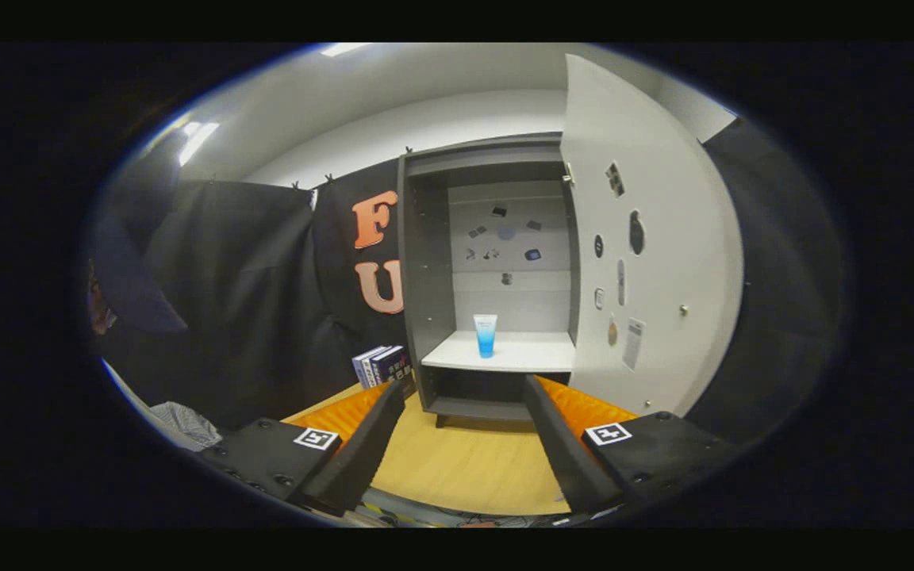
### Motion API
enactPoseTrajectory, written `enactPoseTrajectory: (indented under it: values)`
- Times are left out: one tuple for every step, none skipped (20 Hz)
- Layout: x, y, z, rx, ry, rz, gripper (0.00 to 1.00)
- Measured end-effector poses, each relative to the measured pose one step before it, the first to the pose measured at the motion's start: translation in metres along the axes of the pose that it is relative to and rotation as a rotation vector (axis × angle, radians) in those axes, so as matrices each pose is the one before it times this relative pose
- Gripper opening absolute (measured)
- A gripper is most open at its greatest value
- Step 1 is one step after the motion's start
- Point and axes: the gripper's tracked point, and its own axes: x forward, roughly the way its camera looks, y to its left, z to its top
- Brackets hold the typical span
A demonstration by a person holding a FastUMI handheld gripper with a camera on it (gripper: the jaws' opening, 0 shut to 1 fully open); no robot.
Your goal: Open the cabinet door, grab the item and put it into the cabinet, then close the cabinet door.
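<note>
We see the cabinet standing on the wooden counter, straight ahead of our claw and well beyond its fingertips. The cabinet door is swung wide open on the cabinet's right side, its inner face turned toward us, with several small stickers and a small knob on it.

Inside the cabinet, the tube stands upright on the white shelf, cap end down, toward the left half of that shelf and near its front edge. It is blue at the bottom and pale at the top. The back panel of the cabinet above the tube also carries a scatter of small stickers.

Our claw is spread apart and holds nothing; the two fingers frame the lower part of the cabinet, with bare counter between them. The tube is well apart from both fingers, above and beyond the gap.

To the left of the cabinet, a few books stand on the counter just beside its side wall, in front of the black cloth.
</note>
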Motion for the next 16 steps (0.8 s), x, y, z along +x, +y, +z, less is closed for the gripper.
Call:
enactPoseTrajectory:
  values:
    - [-0.01465,-0.01042,-0.00432,0.00185,0.00297,-0.01533,0.98]
    - [-0.01239,-0.00999,-0.00355,0.00379,-0.00168,-0.01553,0.98]
    - [-0.01389,-0.00894,-0.00084,0.00365,-0.00844,-0.01397,0.98]
    - [-0.01386,-0.00937,-0.00108,0.00386,-0.00637,-0.01534,0.98]
    - [-0.01264,-0.01087,-0.00118,0.00453,-0.0047,-0.02066,0.98]
    - [-0.0106,-0.01311,-0.00116,0.00477,-0.00462,-0.02636,0.98]
    - [-0.00894,-0.01416,-0.00006,0.00501,-0.00768,-0.02825,0.98]
    - [-0.00967,-0.01496,0.00025,0.00536,-0.00891,-0.0322,0.98]
    - [-0.00563,-0.01712,0.00077,0.00392,-0.00808,-0.03785,0.98]
    - [-0.00361,-0.01681,0.00083,0.00028,-0.00731,-0.03933,0.98]
    - [-0.00039,-0.01855,0.00109,0.0009,-0.00553,-0.04151,0.98]
    - [0.00239,-0.01626,0.00093,0.00361,-0.00387,-0.03315,0.98]
    - [0.00323,-0.01312,0.00066,0.00735,-0.00216,-0.02754,0.97]
    - [0.00596,-0.01289,0.00077,0.01233,0.00106,-0.02533,0.97]
    - [0.00828,-0.01305,0.00032,0.019,0.00227,-0.02196,0.97]
    - [0.00872,-0.01079,0.00089,0.01824,0.00721,-0.02383,0.97]
